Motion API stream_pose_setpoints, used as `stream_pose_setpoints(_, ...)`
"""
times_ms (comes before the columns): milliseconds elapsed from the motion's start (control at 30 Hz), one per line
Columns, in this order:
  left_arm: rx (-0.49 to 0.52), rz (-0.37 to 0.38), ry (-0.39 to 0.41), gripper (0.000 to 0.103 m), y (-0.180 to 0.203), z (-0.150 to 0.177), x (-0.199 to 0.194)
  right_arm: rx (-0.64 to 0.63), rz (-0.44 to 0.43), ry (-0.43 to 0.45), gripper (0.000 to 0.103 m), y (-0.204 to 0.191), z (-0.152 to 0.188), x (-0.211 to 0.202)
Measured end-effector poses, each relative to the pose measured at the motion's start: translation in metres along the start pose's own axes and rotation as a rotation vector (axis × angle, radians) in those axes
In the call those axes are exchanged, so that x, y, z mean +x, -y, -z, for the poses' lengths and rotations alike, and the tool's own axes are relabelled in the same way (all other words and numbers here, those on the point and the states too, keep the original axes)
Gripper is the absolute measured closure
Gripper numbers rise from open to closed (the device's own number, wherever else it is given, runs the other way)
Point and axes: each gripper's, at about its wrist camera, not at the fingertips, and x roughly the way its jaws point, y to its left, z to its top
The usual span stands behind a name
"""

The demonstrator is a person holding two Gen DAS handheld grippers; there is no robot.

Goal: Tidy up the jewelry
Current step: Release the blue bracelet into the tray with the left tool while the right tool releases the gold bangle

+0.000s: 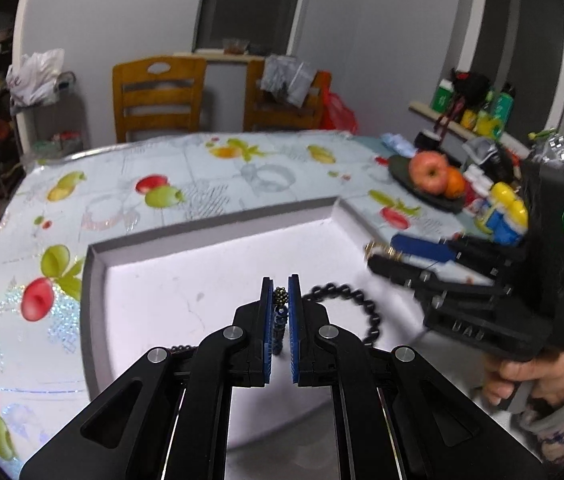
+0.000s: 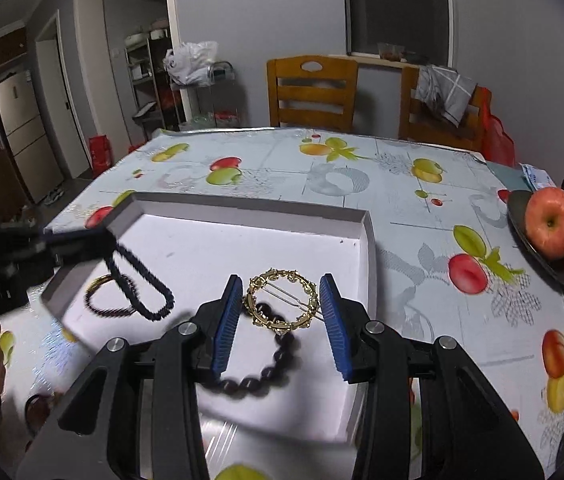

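My left gripper (image 1: 280, 282) is shut on a dark blue beaded bracelet (image 1: 279, 328) with a brass bead cluster, held above the white shallow box (image 1: 217, 232). In the right wrist view that bracelet (image 2: 141, 280) hangs from the left gripper (image 2: 81, 240) over the box's left side. My right gripper (image 2: 279, 284) is open around a gold ring-shaped hair clip (image 2: 282, 300), which touches the left pad. A dark round-bead bracelet (image 2: 265, 360) lies under the clip in the box (image 2: 368, 240). In the left wrist view the right gripper (image 1: 378, 254) holds the gold clip at the box's right side.
A black bead bracelet (image 1: 358, 308) lies in the box beside my left fingers. A dark plate with an apple and an orange (image 2: 554, 228) stands at the table's right. Bottles and a toy (image 1: 502, 208) crowd the right edge. Two wooden chairs (image 2: 310, 92) stand behind the table.
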Motion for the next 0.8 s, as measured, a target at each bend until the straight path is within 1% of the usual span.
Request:
stream_pose_setpoints(200, -0.011, -0.048, -0.069, 0.095, -0.015, 0.011, 0.024, 0.007, 0.044, -0.078, 0.063, 0.008, -0.010, 0.042)
stream_pose_setpoints(433, 0.025, -0.101, -0.098, 0.095, -0.017, 0.019, 0.028, 0.024, 0.082, -0.154, 0.063, 0.015, -0.010, 0.069)
stream_pose_setpoints(500, 0.029, -0.113, -0.104, 0.087, -0.017, 0.020, 0.028, 0.025, 0.079, -0.159, 0.062, 0.016, -0.010, 0.069)
stream_pose_setpoints(567, 0.036, -0.132, -0.090, 0.070, -0.016, 0.022, 0.024, 0.023, 0.075, -0.160, 0.062, 0.016, -0.009, 0.067)
stream_pose_setpoints(600, 0.039, -0.134, -0.080, 0.066, -0.015, 0.023, 0.021, 0.024, 0.073, -0.158, 0.061, 0.016, -0.009, 0.066)
stream_pose_setpoints(633, 0.044, -0.137, -0.072, 0.058, -0.013, 0.024, 0.018, 0.027, 0.067, -0.155, 0.061, 0.016, -0.007, 0.064)
stream_pose_setpoints(667, 0.049, -0.138, -0.067, 0.052, -0.012, 0.025, 0.016, 0.033, 0.057, -0.148, 0.059, 0.016, -0.005, 0.060)
stream_pose_setpoints(700, 0.058, -0.139, -0.058, 0.049, -0.011, 0.026, 0.012, 0.038, 0.048, -0.140, 0.053, 0.015, -0.004, 0.056)
stream_pose_setpoints(767, 0.067, -0.139, -0.049, 0.038, -0.008, 0.028, 0.007, 0.040, 0.027, -0.112, 0.048, 0.015, -0.001, 0.044)
stream_pose_setpoints(800, 0.068, -0.136, -0.041, 0.035, -0.007, 0.030, 0.002, 0.039, 0.018, -0.100, 0.047, 0.014, 0.001, 0.038)
